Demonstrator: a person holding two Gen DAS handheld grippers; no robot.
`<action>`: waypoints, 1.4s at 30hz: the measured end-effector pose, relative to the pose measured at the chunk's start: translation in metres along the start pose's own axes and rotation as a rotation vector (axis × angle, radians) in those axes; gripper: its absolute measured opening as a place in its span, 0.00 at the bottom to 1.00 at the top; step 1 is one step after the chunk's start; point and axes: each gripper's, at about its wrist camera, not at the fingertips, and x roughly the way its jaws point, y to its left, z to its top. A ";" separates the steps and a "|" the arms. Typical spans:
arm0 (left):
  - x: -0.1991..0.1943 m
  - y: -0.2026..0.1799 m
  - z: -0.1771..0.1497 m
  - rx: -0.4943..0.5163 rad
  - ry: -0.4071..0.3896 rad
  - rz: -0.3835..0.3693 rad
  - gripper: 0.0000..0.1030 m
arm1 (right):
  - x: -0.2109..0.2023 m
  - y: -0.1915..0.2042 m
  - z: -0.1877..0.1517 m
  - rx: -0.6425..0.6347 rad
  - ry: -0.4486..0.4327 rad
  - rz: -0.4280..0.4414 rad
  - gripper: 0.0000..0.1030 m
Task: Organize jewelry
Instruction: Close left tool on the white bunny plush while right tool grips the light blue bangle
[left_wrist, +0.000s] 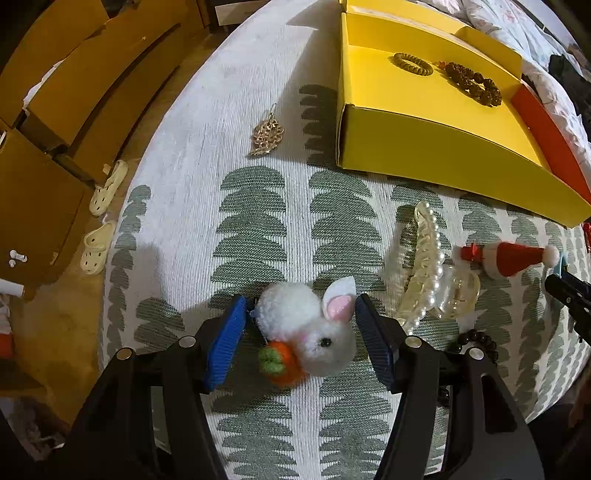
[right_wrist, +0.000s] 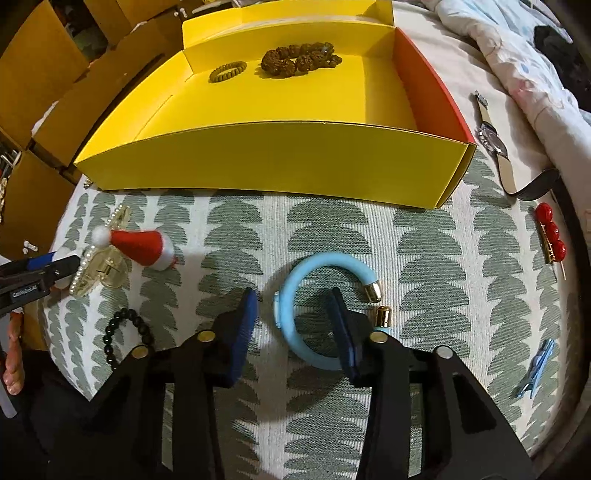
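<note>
Left gripper (left_wrist: 301, 334) straddling bunny clip (left_wrist: 308, 328), untouched

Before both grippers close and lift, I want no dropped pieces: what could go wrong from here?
1. The right gripper straddles one side of the open blue bangle; a hold that far off centre might let it swing or slip out.
2. The left gripper brackets the soft pompom bunny; its pads may catch only fluff or the ear.
3. The pearl hair claw and black bead bracelet lie close beside the left gripper and could get nudged.
</note>
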 end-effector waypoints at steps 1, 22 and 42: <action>0.000 0.000 0.000 -0.001 0.001 0.001 0.59 | 0.000 0.000 0.000 -0.002 -0.001 -0.005 0.36; -0.001 -0.003 -0.004 0.016 -0.005 0.033 0.48 | 0.001 0.010 -0.004 -0.053 0.001 -0.063 0.15; -0.024 0.008 -0.001 -0.006 -0.047 0.015 0.41 | -0.028 0.002 -0.003 -0.017 -0.063 -0.035 0.12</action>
